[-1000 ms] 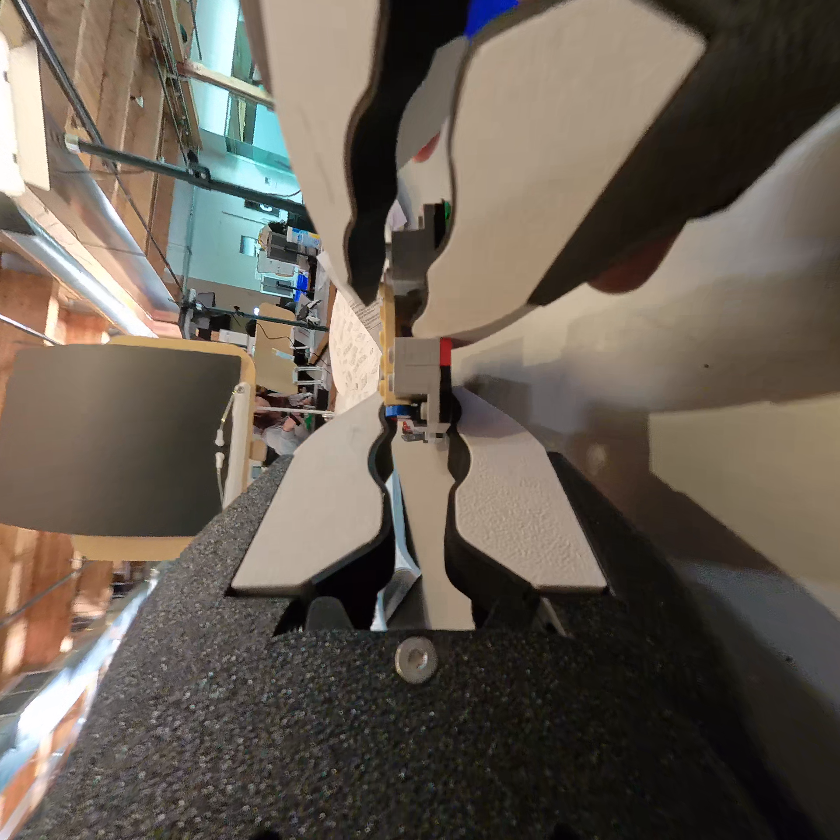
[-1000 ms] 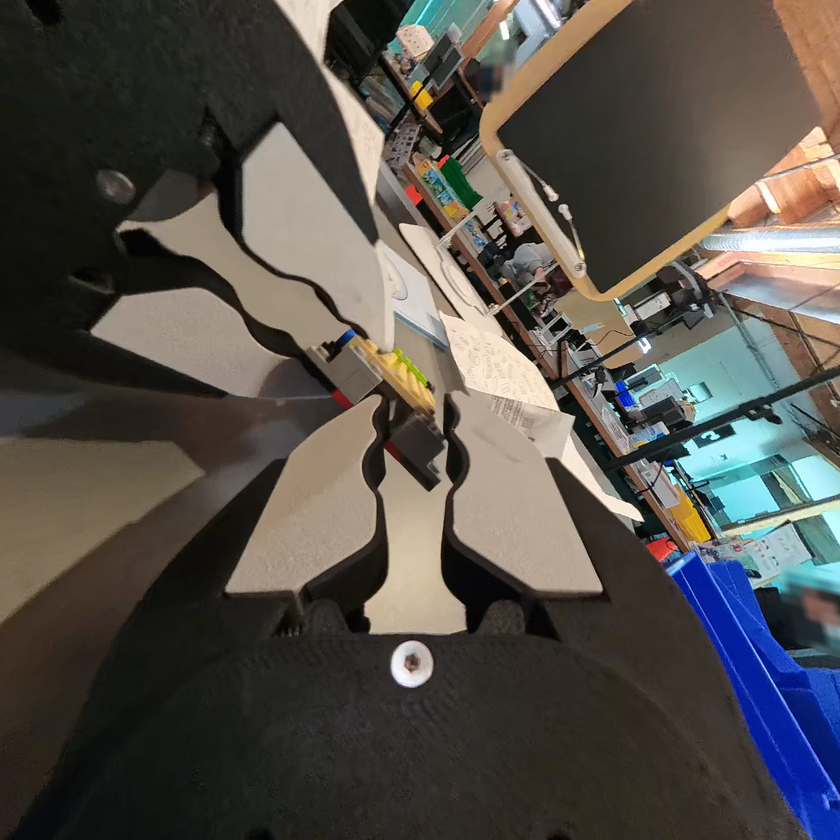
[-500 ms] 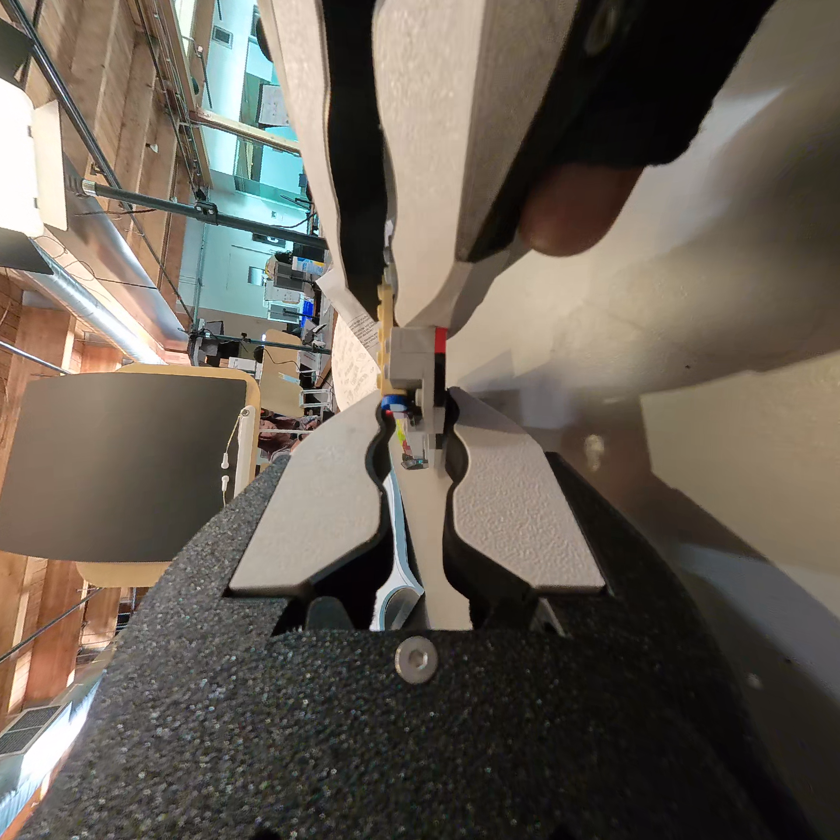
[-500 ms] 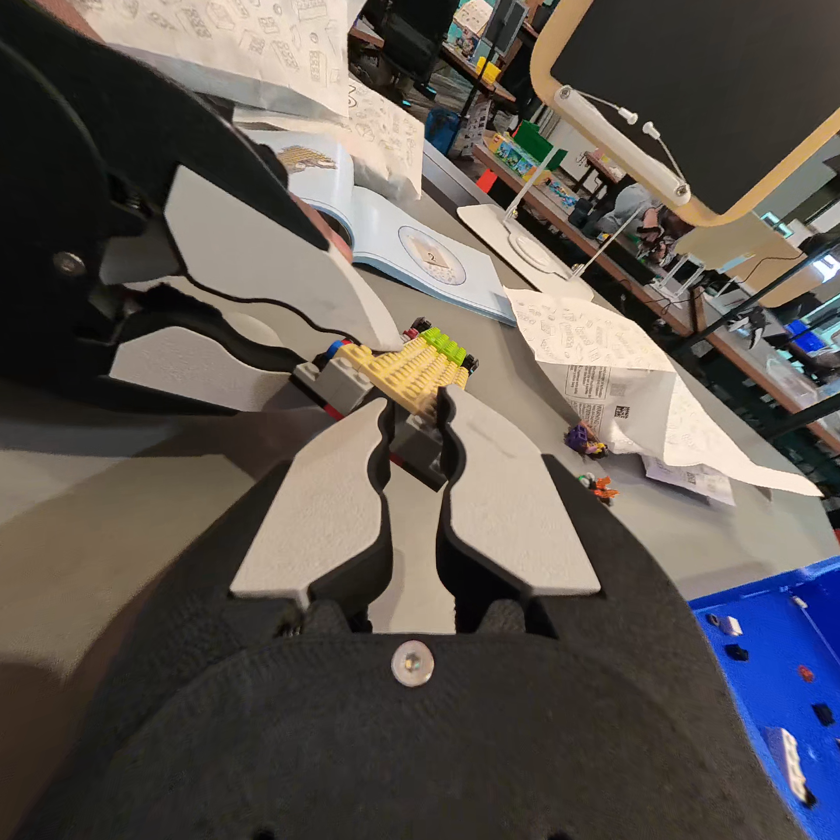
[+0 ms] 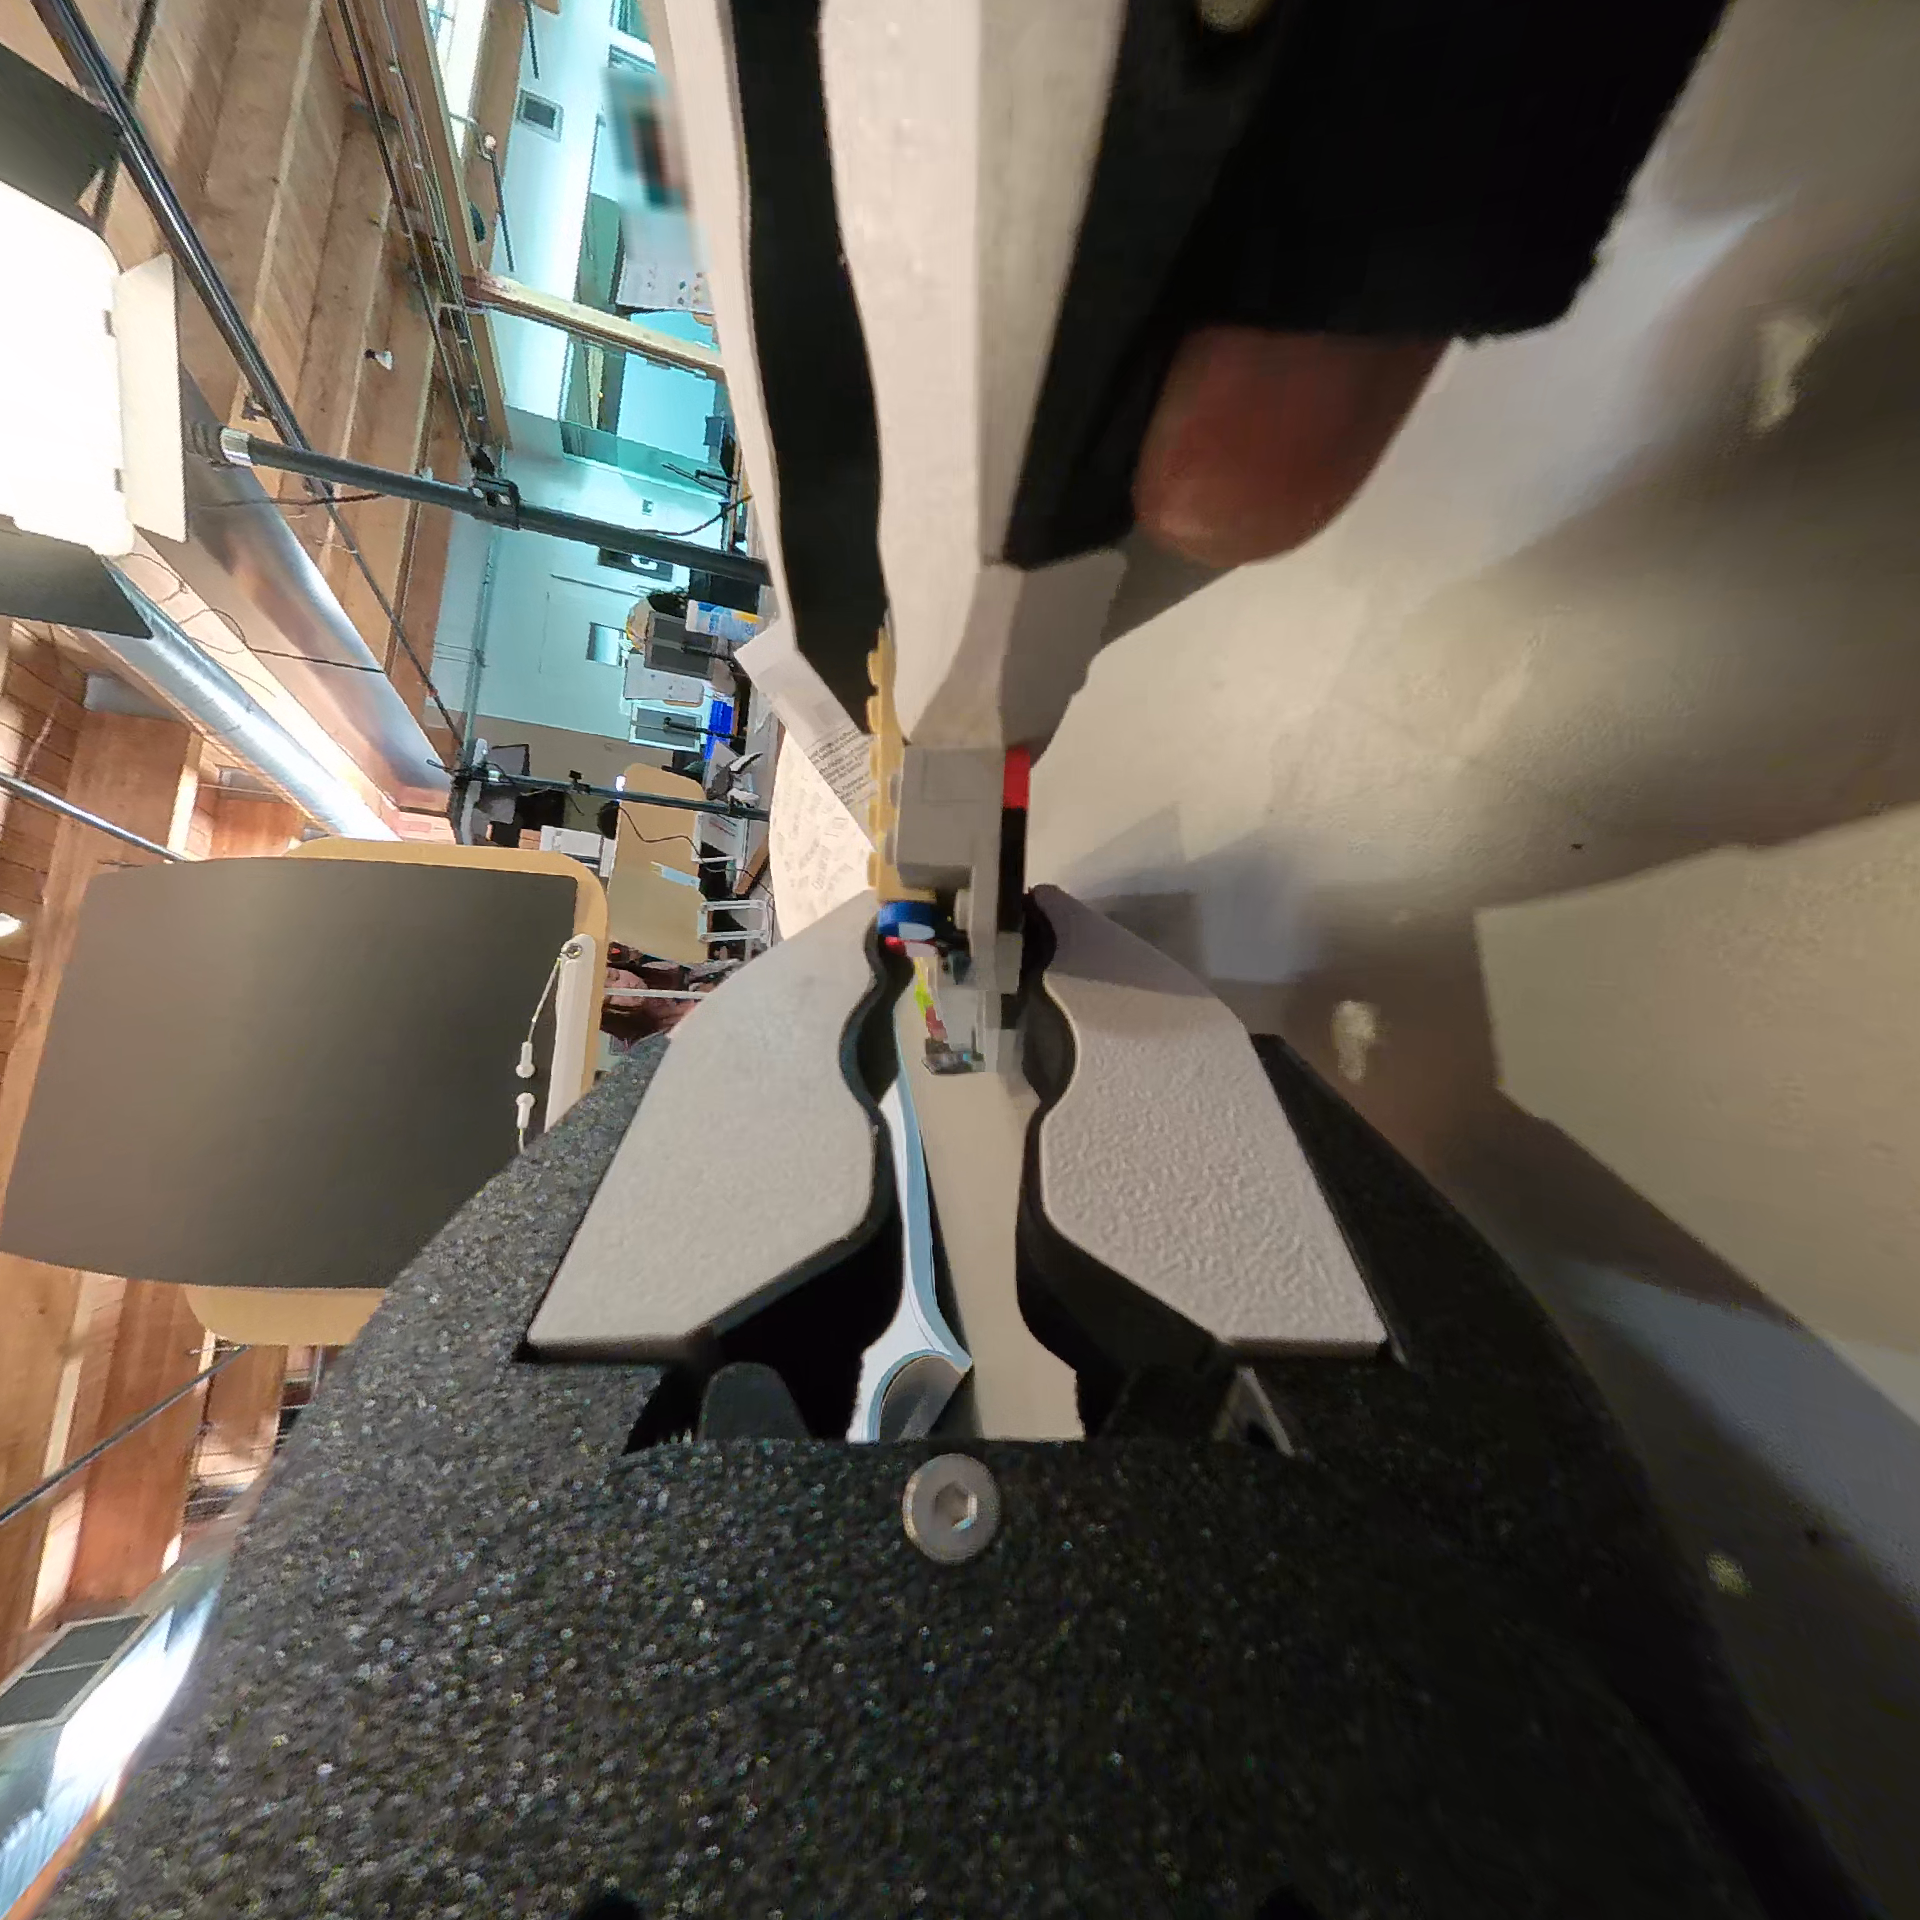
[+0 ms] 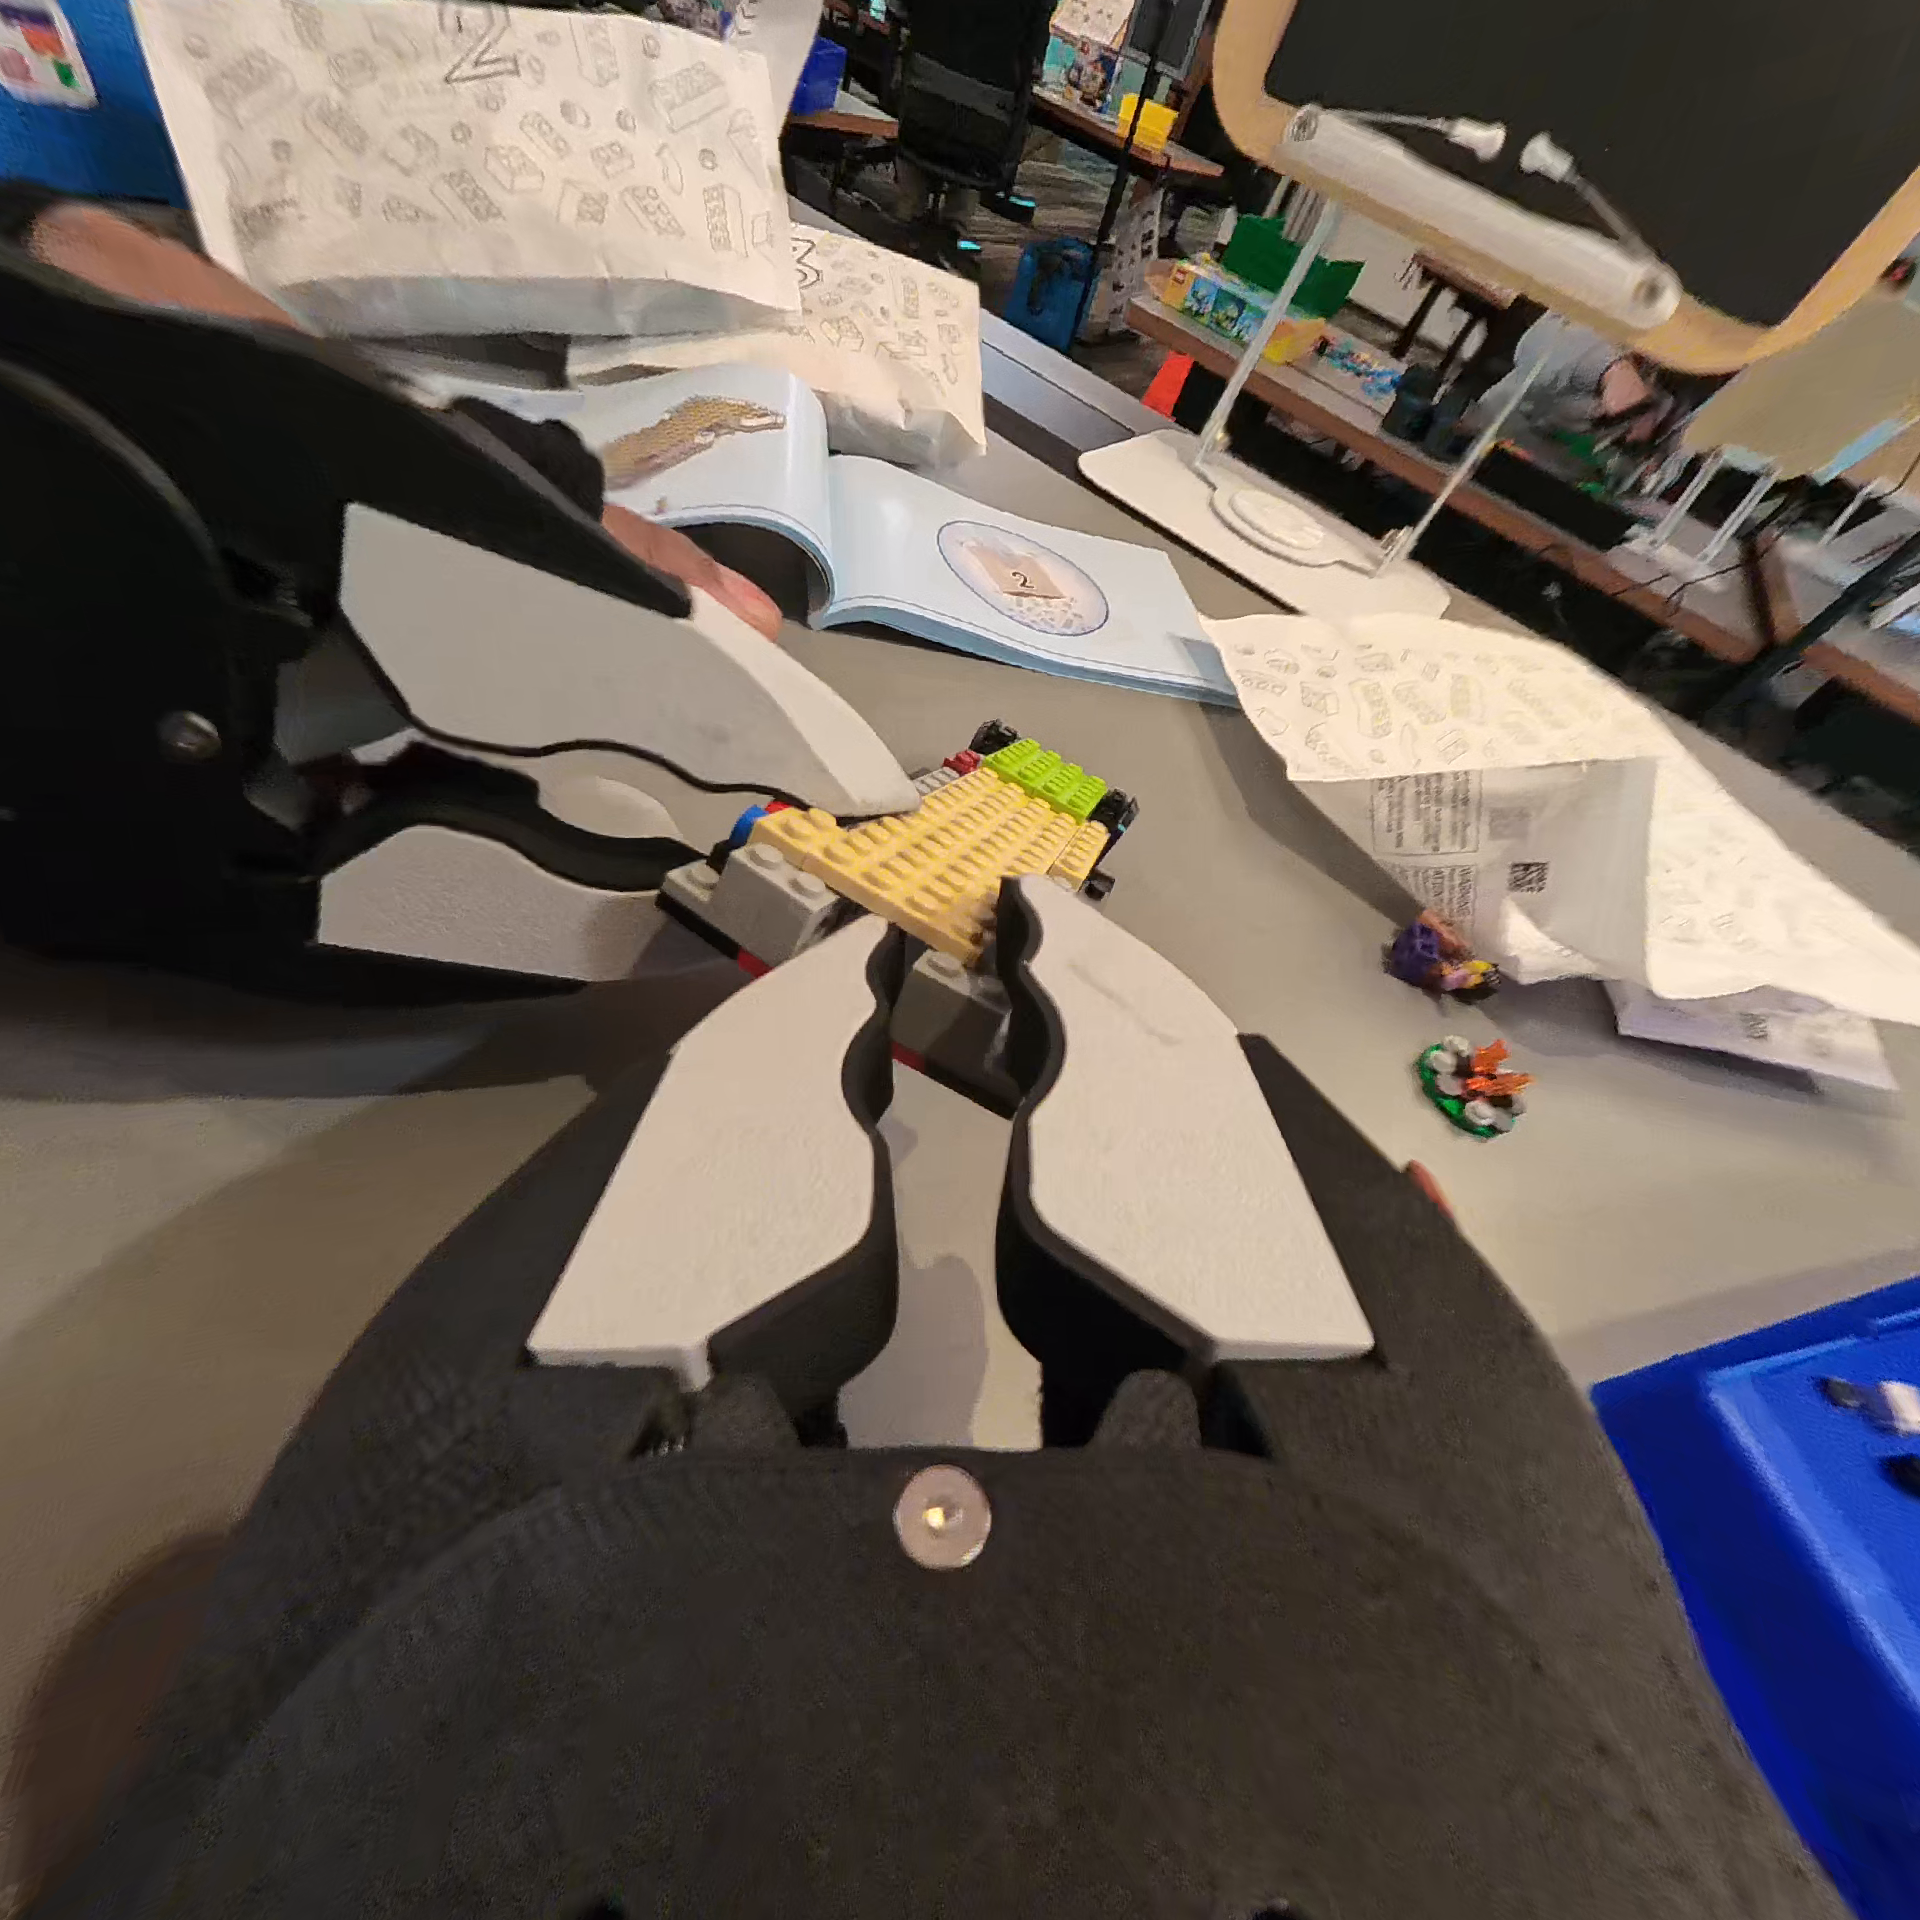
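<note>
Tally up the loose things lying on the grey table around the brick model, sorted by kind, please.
Printed paper bags: 3
Open booklet: 1
Small brick clusters: 2
Blue bin: 1
Total: 7

Looking like a shared workshop or maker lab set up for brick building, not a home. Exposed wood ceiling (image 5: 343,208) with a metal duct (image 5: 270,665) and black rails running across at 10 o'clock in the left wrist view. Grey worktable (image 6: 1299,1195) carrying an open instruction booklet (image 6: 935,582), printed paper bags (image 6: 1455,748), loose small brick builds (image 6: 1470,1081) and a blue parts bin (image 6: 1787,1538) sitting at 4 o'clock. More benches (image 6: 1558,520) stacked with boxed sets and gear sitting at 1 o'clock, a person working there. Padded panel on a stand (image 5: 291,1060) hanging over the table.
</note>
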Demonstrator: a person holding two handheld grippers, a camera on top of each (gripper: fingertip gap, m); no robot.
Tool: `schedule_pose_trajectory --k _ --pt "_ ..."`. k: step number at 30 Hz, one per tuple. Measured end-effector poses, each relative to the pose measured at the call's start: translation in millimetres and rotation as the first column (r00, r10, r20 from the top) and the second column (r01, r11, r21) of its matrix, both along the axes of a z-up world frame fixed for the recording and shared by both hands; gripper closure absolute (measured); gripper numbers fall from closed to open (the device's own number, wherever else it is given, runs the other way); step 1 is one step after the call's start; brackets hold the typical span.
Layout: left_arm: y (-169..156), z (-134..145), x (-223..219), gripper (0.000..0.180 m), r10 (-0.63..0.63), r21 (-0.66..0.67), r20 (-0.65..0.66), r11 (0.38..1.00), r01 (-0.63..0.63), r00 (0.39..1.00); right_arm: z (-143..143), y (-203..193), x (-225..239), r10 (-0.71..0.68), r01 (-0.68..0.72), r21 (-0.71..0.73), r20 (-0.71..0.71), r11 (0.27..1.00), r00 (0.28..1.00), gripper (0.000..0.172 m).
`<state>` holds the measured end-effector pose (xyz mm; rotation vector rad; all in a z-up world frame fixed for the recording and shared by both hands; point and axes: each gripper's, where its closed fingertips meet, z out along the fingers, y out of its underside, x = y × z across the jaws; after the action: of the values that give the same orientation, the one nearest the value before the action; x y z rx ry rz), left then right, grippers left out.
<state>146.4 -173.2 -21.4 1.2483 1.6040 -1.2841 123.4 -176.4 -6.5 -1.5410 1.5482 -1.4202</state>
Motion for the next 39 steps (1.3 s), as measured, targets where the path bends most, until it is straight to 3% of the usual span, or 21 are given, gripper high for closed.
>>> schedule_pose_trajectory --k 2,29,39 --pt "0.1 -0.7 1.0 0.161 0.001 0.0 0.008 1.0 -0.001 1.0 -0.5 0.2 0.7 -0.012 0.012 -0.047 -0.008 0.999 1.0 0.154" --pt "-5.5 4.0 4.0 0.159 0.146 -0.015 -0.077 0.989 -0.148 0.986 2.8 -6.0 0.4 -0.152 0.146 0.123 0.043 0.982 0.987 0.154" --pt "-6.5 3.3 5.2 0.159 0.142 -0.007 -0.079 0.99 -0.143 0.987 1.4 -6.3 1.5 -0.16 0.156 0.111 0.032 0.982 0.987 0.154"
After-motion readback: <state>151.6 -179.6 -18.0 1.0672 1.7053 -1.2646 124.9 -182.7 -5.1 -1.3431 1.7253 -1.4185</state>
